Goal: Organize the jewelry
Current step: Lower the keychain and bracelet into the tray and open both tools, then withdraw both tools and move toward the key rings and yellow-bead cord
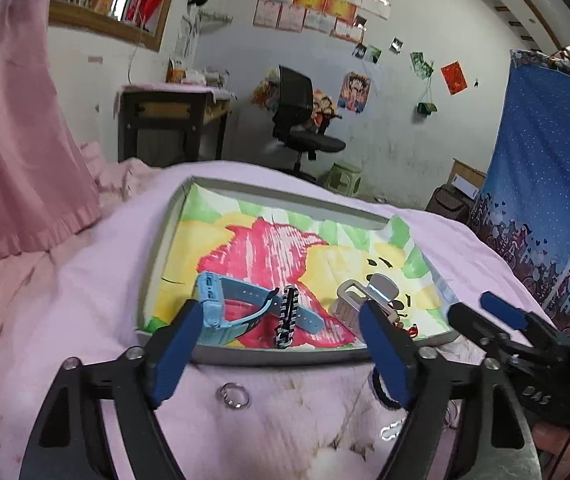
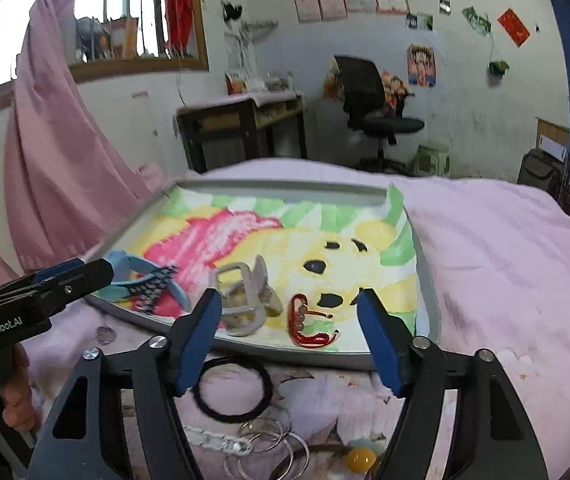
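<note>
A grey tray [image 1: 157, 256] [image 2: 429, 280] lined with a bear drawing lies on the pink bedspread. In it lie a light blue watch [image 1: 229, 308] [image 2: 133, 264], a black-and-white band [image 1: 287, 318] [image 2: 153, 288], a white hair claw [image 1: 365, 292] [image 2: 245, 300] and a red beaded bracelet [image 2: 305, 320]. My left gripper [image 1: 285, 344] is open and empty, just short of the tray's near rim. My right gripper [image 2: 289, 332] is open and empty over the near rim. On the bed lie a silver ring [image 1: 233, 395], a black hair tie [image 2: 233, 388], several metal rings [image 2: 269, 444], a white chain [image 2: 217, 440] and a yellow bead [image 2: 360, 459].
A pink curtain [image 1: 17, 152] hangs at the left. A desk [image 1: 173, 120], an office chair [image 1: 301, 120] and a green stool [image 1: 343, 178] stand beyond the bed. A blue patterned cloth [image 1: 545, 184] hangs at the right.
</note>
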A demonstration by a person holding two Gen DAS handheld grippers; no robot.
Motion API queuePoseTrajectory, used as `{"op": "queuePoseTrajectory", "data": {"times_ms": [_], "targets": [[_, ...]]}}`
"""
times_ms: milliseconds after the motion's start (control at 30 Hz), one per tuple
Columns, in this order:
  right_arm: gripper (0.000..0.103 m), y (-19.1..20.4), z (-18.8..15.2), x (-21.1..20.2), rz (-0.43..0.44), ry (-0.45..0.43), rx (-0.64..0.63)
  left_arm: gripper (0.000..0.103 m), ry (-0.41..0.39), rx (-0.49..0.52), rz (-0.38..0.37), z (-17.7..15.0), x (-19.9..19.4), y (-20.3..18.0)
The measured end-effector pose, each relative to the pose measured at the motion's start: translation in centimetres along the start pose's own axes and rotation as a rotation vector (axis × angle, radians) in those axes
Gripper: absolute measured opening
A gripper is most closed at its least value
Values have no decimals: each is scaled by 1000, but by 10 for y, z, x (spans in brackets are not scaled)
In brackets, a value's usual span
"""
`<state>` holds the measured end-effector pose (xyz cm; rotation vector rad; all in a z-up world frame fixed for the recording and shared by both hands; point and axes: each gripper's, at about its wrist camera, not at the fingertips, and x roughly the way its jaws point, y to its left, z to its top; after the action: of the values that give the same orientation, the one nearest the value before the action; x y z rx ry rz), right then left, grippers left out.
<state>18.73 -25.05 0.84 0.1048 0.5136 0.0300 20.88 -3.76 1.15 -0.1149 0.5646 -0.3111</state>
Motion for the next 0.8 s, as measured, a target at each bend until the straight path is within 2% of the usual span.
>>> {"op": "queuePoseTrajectory", "data": {"times_ms": [100,333,467,600,800], "targets": [[88,2,-3,-19,23,-52,6,92,-18,-7,-1,-5,-14,2],[100,6,-10,-52,27,-133,-12,97,-69,-3,12,-16,-38,1],[100,4,-21,-69,5,-155,-33,100,-83,47,24,-28,-49,-6],[100,0,-27,-77,-17,-154,-33,100,-66,77,13,-39,-53,-13],[100,-8,-41,-86,-67,-80,-46,100,0,137,-27,-48,-46,-23]]}}
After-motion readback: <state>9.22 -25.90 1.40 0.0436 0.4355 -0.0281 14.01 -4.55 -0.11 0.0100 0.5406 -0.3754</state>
